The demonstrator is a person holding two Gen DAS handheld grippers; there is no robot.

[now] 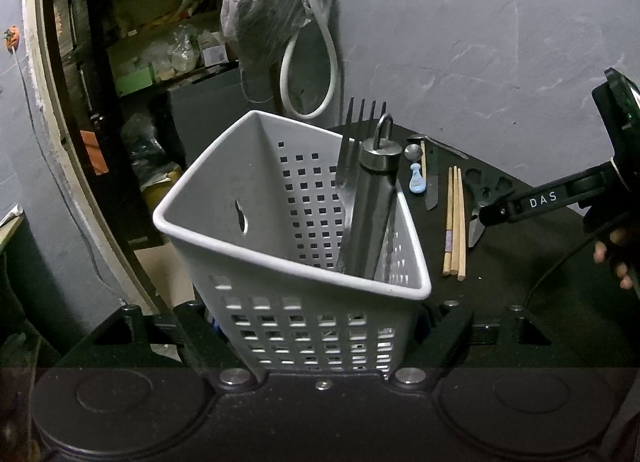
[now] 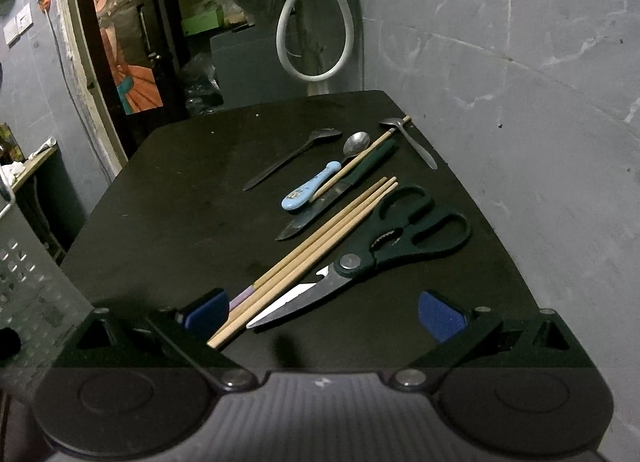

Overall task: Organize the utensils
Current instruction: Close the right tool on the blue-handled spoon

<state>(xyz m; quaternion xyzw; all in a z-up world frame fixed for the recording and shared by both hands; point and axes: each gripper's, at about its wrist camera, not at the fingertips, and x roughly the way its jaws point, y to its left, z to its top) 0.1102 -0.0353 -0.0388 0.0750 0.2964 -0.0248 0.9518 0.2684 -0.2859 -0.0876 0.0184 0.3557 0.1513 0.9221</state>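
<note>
Between the wide-apart right tool [image 2: 322, 316] pads, scissors [image 2: 360, 258] lying diagonally, blades toward the camera.

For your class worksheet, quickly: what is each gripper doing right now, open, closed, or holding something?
Left gripper: closed around the white basket.
Right gripper: open, holding nothing, over the chopsticks and scissors.

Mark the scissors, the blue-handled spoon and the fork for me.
scissors [image 2: 352, 262]: right wrist view, on the pivot screw.
blue-handled spoon [image 2: 306, 192]: right wrist view, on the blue handle.
fork [image 1: 352, 154]: left wrist view, below the tines, standing in the basket [image 1: 208, 206].
</note>
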